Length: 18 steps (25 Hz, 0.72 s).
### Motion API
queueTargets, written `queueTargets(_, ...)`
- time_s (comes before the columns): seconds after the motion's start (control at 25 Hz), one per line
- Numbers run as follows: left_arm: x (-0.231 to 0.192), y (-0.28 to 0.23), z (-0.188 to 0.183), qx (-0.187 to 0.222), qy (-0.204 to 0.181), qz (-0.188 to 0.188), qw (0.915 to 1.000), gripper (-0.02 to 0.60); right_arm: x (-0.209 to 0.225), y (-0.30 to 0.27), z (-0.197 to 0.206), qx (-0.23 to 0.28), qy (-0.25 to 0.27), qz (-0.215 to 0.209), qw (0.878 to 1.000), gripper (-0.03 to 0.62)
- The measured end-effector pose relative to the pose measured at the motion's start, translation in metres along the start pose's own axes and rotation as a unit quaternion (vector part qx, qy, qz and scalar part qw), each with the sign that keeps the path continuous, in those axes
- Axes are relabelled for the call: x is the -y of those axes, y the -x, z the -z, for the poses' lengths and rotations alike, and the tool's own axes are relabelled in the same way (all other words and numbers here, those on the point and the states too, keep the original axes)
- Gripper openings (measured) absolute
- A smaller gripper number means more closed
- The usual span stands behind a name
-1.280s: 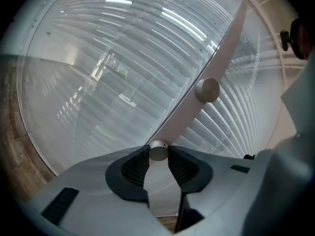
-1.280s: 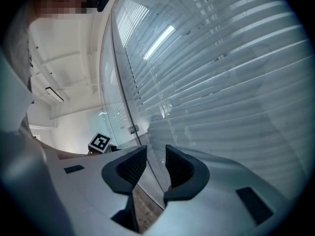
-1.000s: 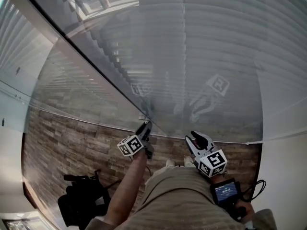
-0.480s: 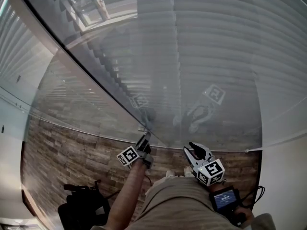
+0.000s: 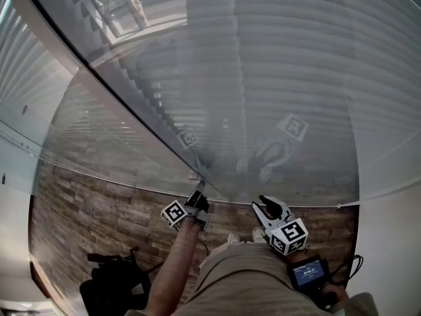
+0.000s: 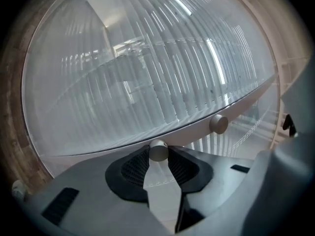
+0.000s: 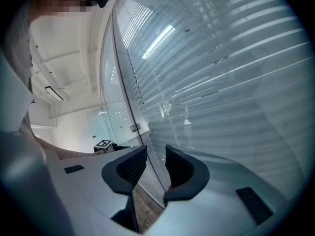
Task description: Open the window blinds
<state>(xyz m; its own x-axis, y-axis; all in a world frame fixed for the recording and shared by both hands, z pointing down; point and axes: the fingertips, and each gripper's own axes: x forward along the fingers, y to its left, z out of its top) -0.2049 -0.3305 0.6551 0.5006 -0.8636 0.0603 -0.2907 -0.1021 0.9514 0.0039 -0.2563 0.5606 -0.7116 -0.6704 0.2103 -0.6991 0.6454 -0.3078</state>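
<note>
Grey-white blinds (image 5: 296,58) above a brown floor (image 5: 99,203).
The blinds run in pale horizontal stripes and the floor is plank-patterned. The knob (image 6: 158,150) is silver, the pads (image 6: 133,167) are black and ribbed, and the cubes (image 5: 173,213) are white with black square markers.

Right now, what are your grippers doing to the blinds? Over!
Left gripper jaws shut on the knob. Right gripper jaws apart, empty. Blinds behind the glass. Nothing in the way seen.

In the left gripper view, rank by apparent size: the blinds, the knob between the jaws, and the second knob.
1. blinds, filling most of the view.
2-3. knob between the jaws and second knob look about alike; the first is nearer the camera, so no ranking.
</note>
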Motion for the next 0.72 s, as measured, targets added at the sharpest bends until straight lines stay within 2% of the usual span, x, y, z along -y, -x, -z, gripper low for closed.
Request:
queueTargets(0.2, 0.008, 0.001, 0.0, 0.017, 0.056, 0.018, 0.9981, 0.135, -0.001, 0.007, -0.008, -0.003, -0.001, 0.0, 1.0, 0.124)
queueTargets(0.48, 0.004, 0.0, -0.004, 0.028, 0.128, 0.042, 0.9905, 0.135, -0.002, -0.004, -0.009, -0.004, 0.001, -0.004, 1.0, 0.124)
queueTargets(0.72, 0.005, 0.0, -0.002, 0.03, 0.169, 0.061, 0.9832, 0.135, -0.003, -0.004, -0.012, -0.005, 0.002, -0.008, 1.0, 0.124)
